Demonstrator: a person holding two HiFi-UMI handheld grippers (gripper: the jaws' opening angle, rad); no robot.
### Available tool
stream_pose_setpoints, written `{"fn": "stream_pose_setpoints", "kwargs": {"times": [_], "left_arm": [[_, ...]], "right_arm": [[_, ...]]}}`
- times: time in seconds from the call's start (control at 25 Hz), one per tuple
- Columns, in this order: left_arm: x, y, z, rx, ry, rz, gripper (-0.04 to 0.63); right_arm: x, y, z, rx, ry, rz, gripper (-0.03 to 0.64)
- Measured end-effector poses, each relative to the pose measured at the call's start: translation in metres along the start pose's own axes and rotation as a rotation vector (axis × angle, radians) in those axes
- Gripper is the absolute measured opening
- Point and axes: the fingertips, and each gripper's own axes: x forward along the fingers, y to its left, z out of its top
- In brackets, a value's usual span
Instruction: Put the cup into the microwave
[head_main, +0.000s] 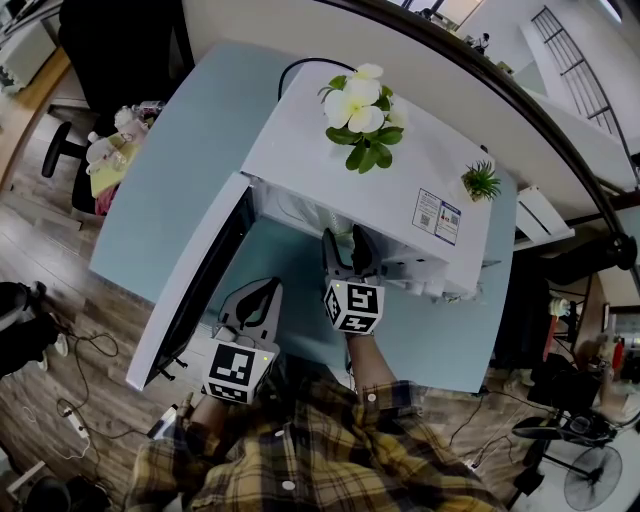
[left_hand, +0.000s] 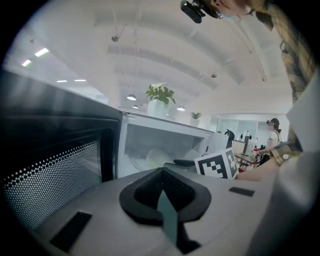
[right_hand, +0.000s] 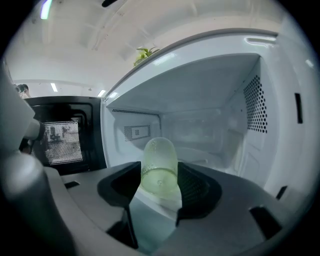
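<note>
Nearly done: grips cup in right hand-held gripper at mouth of open microwave, frame centre, left hand-held gripper clenched empty; not yet set down.

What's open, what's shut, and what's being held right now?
Door of the white microwave: swung wide open.
Pale green see-through cup: gripped between the right gripper's jaws, at the microwave's opening.
Right gripper: shut on the cup.
Left gripper: jaws together, nothing between them.
</note>
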Motion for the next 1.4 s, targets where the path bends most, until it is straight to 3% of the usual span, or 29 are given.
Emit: {"fn": "stream_pose_setpoints", "kwargs": {"times": [0.72, 1.08, 1.4], "left_arm": [[0.0, -0.003, 0.014, 0.022, -0.029, 0.004, -0.009], [-0.009, -0.015, 0.039, 0.058, -0.09, 0.012, -0.009], [-0.015, -0.047, 0.055, 0.099, -0.129, -0.043, -0.009]], "right_arm": [[-0.015, 0.009, 0.016, 0.01, -0.016, 0.075, 0.235], [-0.073, 0.009, 0.054, 0.036, -0.066, 0.175, 0.234], [-0.136, -0.006, 0.095, 0.045, -0.142, 0.2, 0.233]]}}
